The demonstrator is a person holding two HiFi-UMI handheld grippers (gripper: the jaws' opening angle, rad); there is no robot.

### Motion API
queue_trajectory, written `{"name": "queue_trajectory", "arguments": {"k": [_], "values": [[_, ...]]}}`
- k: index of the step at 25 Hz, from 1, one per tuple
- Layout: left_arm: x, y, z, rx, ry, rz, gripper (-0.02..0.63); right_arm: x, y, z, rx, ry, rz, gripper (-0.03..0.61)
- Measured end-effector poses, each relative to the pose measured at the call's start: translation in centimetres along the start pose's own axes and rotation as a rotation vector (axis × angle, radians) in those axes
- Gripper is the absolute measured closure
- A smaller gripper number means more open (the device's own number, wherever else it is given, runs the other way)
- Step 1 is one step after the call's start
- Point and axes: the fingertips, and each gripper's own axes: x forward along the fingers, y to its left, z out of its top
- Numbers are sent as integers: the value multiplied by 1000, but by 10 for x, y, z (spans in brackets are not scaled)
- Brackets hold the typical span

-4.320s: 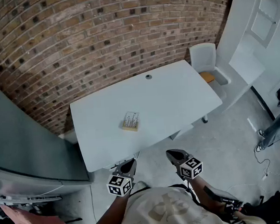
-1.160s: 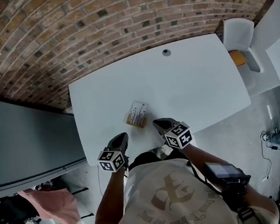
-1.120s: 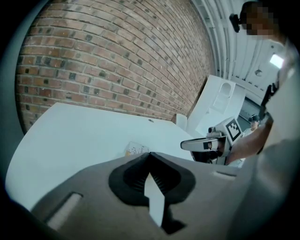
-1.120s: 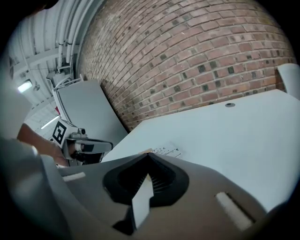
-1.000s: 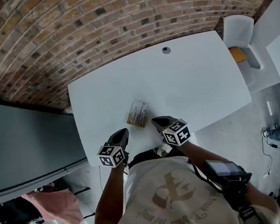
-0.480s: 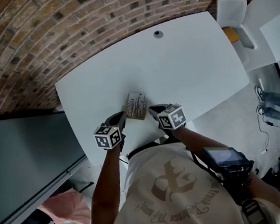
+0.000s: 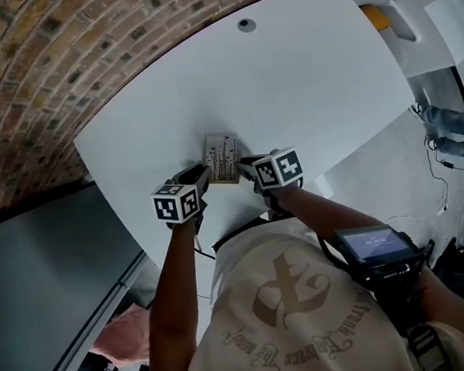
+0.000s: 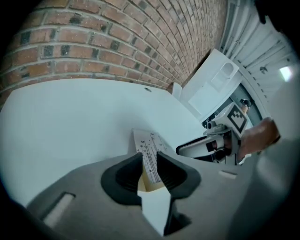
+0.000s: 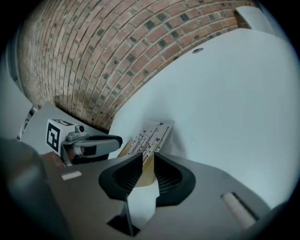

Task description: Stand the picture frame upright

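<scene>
Now, picture frame (image 7: 222,157): lies flat, print side up, on the white tabletop (image 7: 311,78), near its lower edge in the head view, just left of centre.
Left hand-held gripper (image 7: 202,173): released. Its jaws have just been opening and stand apart at the frame's lower left corner, whose edge shows between them in the left gripper view.
Right hand-held gripper (image 7: 242,165): released likewise. Its jaws have just been opening and stand apart, with the frame's lower right edge between them in its own view.
Pair: tips angle down toward the frame from either side.
Backdrop: brick wall (image 7: 31,68) along the upper left.
</scene>
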Motion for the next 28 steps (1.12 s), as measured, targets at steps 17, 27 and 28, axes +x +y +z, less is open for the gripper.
{"name": "queue_trajectory", "arguments": {"k": [17,27,28], "values": [[28,5,-26,-8,292,-36,408,26,-3,-23,214,125,-7,387],[26,1,-29,-72,332,-68,422,22,-1,-24,228,145,13,420],[25,1,-29,-85,332,-70,428,21,-1,-24,225,142,12,422]]}}
